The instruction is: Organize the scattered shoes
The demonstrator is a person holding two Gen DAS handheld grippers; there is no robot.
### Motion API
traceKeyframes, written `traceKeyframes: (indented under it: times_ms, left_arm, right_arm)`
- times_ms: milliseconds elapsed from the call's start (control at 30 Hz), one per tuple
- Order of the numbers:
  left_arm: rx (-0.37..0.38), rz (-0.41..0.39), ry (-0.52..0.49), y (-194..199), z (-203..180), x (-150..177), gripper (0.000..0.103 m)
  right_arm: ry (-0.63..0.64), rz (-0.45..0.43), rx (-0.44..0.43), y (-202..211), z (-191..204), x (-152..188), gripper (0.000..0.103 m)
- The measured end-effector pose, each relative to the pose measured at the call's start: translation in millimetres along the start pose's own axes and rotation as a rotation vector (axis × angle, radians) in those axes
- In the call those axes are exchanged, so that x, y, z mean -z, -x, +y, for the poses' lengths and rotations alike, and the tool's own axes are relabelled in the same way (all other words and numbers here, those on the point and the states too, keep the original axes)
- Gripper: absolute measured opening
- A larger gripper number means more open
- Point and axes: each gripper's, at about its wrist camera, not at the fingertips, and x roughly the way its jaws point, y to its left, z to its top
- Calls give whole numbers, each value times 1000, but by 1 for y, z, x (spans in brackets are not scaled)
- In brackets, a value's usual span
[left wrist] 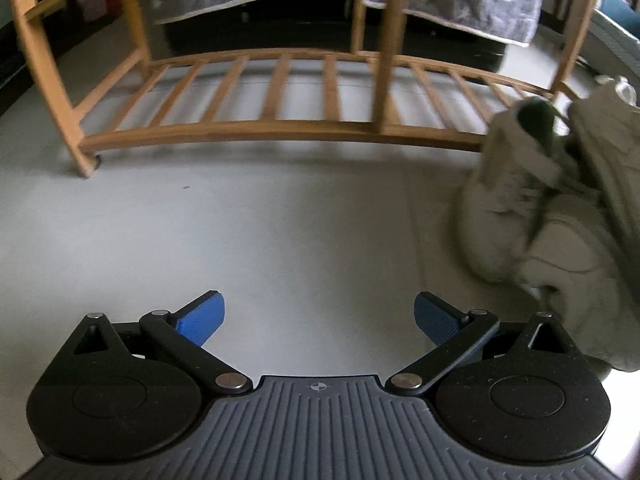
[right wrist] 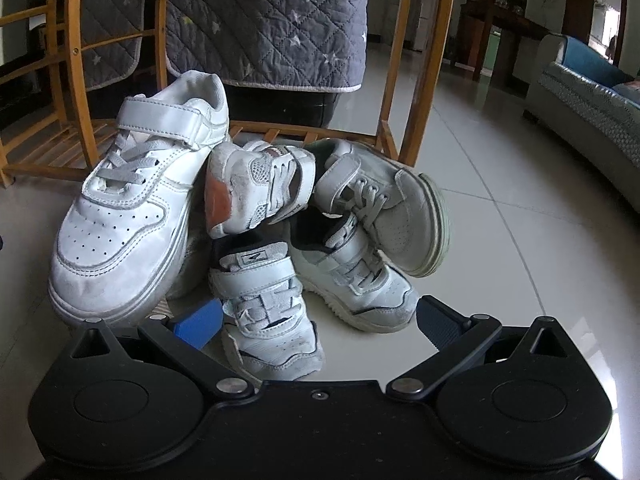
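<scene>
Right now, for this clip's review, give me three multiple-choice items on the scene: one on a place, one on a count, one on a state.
1. Where is the pile of shoes?
A. on the floor in front of the wooden rack
B. on the sofa
C. on the rack's bottom shelf

2. How many shoes show in the right wrist view?
A. two
B. five
C. eight

3. How are the right gripper's fingers?
A. shut on a shoe
B. shut, empty
C. open, holding nothing

Answers: 1 A, the shoes lie on the tiles before the rack. 2 B, five white sneakers are heaped together. 3 C, the blue pads stand apart.
</scene>
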Motion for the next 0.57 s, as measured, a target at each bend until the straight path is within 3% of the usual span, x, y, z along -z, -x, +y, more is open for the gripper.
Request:
traceKeyframes:
  times_ms: [233,467,567]
  left_arm:
    - [111,41,-9,6,-27,-4,103]
    - [117,81,-43,5,-49,-4,103]
    - [121,61,-80,8,-56,-2,103]
  right_arm:
    - [-24,8,13,3,-2,-1,103]
    - [-39,26,18,3,-4,2,103]
    - [-62,44,21,1,-7,3,103]
